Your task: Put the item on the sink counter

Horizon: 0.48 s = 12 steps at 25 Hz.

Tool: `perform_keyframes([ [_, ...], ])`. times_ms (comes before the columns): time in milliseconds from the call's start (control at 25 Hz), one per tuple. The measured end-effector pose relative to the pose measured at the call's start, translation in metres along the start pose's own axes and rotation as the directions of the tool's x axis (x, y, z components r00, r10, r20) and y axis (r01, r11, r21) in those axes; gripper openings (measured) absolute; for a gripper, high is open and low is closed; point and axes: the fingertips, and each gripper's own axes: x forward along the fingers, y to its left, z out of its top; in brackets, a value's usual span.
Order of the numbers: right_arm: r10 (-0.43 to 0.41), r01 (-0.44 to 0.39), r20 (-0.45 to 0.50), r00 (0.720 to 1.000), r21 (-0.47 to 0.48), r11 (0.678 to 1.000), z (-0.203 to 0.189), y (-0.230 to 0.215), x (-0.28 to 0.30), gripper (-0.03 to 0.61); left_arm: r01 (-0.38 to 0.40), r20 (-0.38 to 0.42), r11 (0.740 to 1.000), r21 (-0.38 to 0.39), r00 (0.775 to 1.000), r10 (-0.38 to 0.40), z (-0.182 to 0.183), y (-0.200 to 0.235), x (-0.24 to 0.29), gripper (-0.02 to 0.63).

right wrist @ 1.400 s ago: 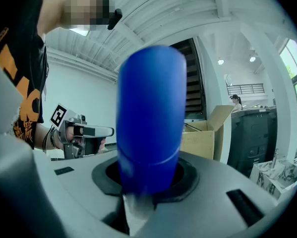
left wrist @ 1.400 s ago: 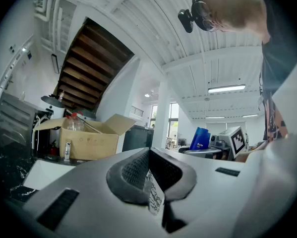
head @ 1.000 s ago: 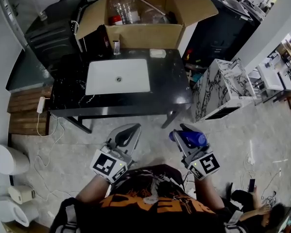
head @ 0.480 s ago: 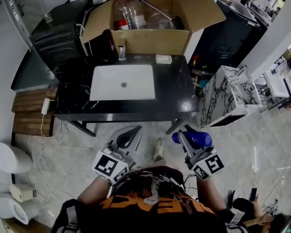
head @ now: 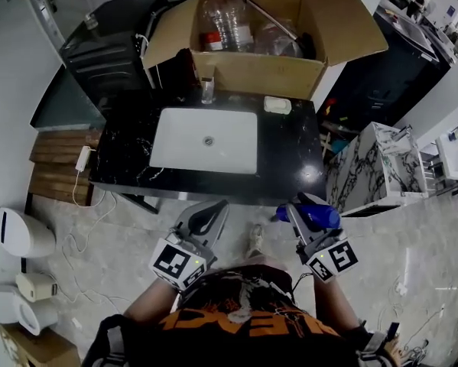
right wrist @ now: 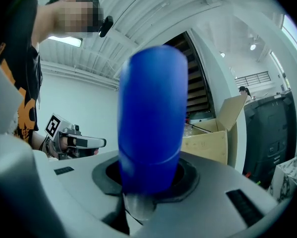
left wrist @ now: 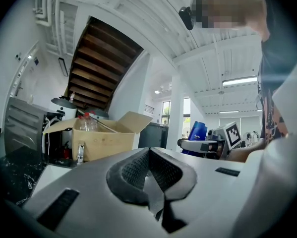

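My right gripper (head: 303, 214) is shut on a blue bottle (head: 315, 216), which lies across its jaws just short of the black sink counter (head: 290, 155). In the right gripper view the blue bottle (right wrist: 152, 120) stands tall between the pads and fills the middle. The left gripper (head: 206, 219) is shut with nothing in it, close to the counter's front edge; its jaws meet in the left gripper view (left wrist: 150, 175). A white basin (head: 206, 140) is set in the counter, with a tap (head: 207, 90) behind it and a small white soap dish (head: 277, 105) at the back right.
An open cardboard box (head: 251, 40) holding plastic bottles stands behind the counter. A marble-patterned cabinet (head: 374, 167) is to the right, a dark appliance (head: 110, 44) to the back left, and a wooden pallet (head: 56, 170) with a cable on the left floor.
The counter has come nearer and lower in the head view as the person stepped towards it. Both grippers keep their pose, the right still holding the blue bottle.
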Motion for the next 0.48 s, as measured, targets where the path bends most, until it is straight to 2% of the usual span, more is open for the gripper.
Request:
perform_keyframes([
  [480,0.024,-0.024,-0.005,1.0,0.01,1.0,0.001,-0.097,0.042,0.129,-0.021,-0.009,1.0,-0.002,1.0,0.021,0.011,0.033,0.106,0.018],
])
